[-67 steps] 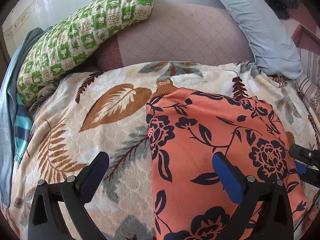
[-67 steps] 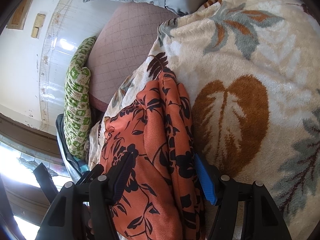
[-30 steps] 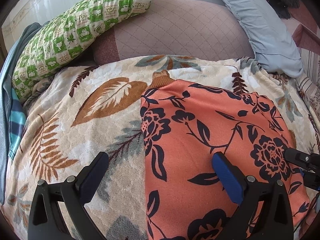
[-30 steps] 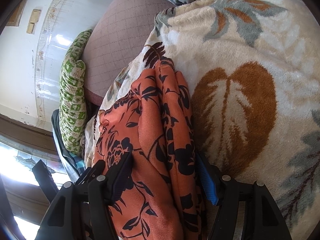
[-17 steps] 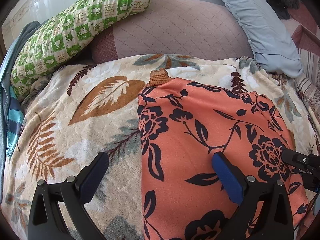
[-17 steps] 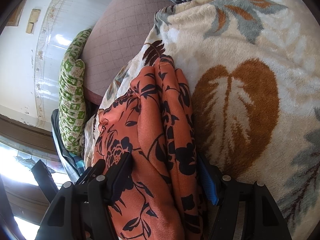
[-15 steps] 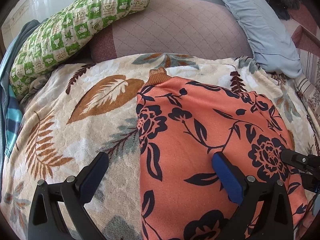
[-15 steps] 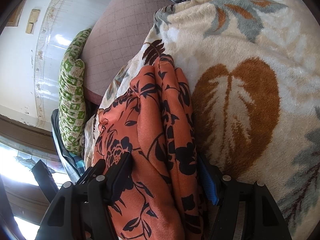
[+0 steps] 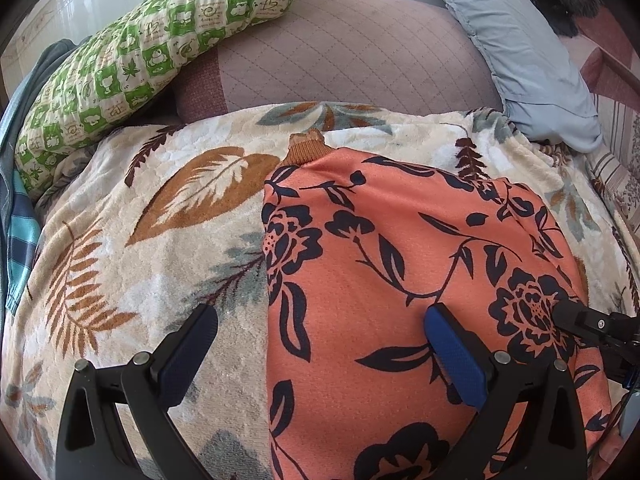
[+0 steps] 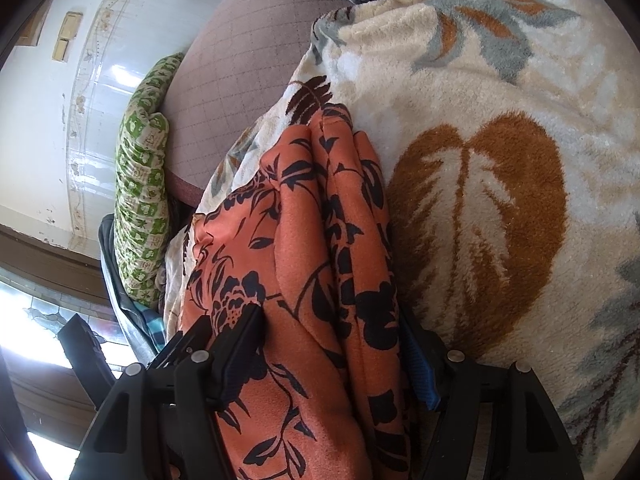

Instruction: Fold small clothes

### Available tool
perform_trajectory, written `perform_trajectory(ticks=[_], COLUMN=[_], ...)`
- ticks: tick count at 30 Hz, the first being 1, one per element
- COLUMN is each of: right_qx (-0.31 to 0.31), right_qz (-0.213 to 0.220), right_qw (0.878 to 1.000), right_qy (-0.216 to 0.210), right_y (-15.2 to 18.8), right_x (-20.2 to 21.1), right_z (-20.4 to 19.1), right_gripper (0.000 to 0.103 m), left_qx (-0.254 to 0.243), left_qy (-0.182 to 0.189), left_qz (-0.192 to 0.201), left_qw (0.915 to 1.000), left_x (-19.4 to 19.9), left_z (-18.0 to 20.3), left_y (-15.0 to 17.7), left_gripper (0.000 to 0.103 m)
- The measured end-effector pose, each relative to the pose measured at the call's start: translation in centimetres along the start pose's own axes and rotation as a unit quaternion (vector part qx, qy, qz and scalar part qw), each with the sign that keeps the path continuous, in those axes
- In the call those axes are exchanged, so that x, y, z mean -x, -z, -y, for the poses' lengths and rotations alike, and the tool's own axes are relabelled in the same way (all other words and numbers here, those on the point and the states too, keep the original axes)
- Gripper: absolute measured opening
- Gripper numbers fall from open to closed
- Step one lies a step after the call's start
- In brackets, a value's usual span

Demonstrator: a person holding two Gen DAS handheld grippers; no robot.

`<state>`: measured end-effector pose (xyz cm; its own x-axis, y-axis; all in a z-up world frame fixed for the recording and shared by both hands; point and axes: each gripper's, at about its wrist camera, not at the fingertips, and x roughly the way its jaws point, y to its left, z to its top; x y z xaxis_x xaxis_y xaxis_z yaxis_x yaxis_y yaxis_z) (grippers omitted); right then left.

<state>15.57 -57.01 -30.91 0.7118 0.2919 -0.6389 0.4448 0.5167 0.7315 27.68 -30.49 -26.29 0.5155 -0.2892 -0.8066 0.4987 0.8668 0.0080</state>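
Your right gripper [image 10: 332, 354] has just widened, folded orange floral-print garment [image 10: 304, 264] bunched between (at twelve o'clock); left gripper [image 9: 320, 344] gapes, astride the garment's edge.

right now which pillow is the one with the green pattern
The pillow at the far left, lying slanted against the pink quilted cushion. It has green and cream squares; the other pillow, at the far right, is plain pale blue.

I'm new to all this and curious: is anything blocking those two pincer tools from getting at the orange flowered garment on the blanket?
Nothing visible does. The orange floral garment lies on the leaf-print blanket. The left hand-held gripper straddles its edge, jaws open. The right hand-held gripper has the garment's bunched folds between its fingers.
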Motion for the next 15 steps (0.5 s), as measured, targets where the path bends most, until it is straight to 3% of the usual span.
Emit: perform_trajectory(ticks=[12,15], right_qx=[0.038,0.043], right_qz=[0.006,0.007], right_qw=[0.999,0.999], right_qy=[0.024,0.027], right_y=[0.2,0.3], right_x=[-0.3,-0.4], right_z=[-0.9,-1.1], right_gripper=[0.066,0.065], left_qx=[0.005,0.012], left_qy=[0.02,0.04], left_qz=[-0.01,-0.01], left_qw=[0.9997,0.9991], left_x=[-0.2,0.5], left_z=[0.4,0.4], left_y=[0.2,0.2], left_gripper=[0.103,0.102])
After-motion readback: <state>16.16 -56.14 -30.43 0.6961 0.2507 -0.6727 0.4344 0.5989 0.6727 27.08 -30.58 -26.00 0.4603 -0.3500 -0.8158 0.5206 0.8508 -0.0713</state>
